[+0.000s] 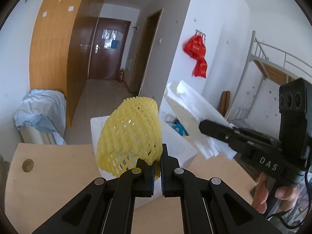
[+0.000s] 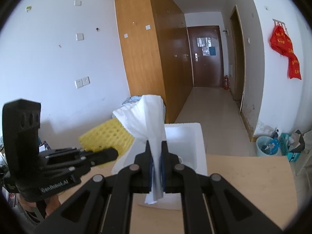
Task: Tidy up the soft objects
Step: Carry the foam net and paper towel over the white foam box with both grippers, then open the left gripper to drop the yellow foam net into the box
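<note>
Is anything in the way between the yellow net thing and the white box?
Nothing visible blocks it. The left hand-held gripper holds the yellow foam net just above the open white foam box. The right hand-held gripper holds white tissue beside it.

Yellow foam net [image 1: 129, 134] pinched in left tongs [image 1: 157, 167].

Above the desk [image 2: 253, 175] the white foam box [image 2: 200, 148] stands open-topped, its hollow unblocked from above in the right wrist view. The left tongs [image 1: 157, 156] carry a yellow net [image 1: 130, 132] that hangs over the box's left wall. The right tongs [image 2: 156, 152] carry white tissue [image 2: 150, 117] over the box. Net and tissue sit just beside each other, with little gap between. The desk right of the box is bare.
</note>
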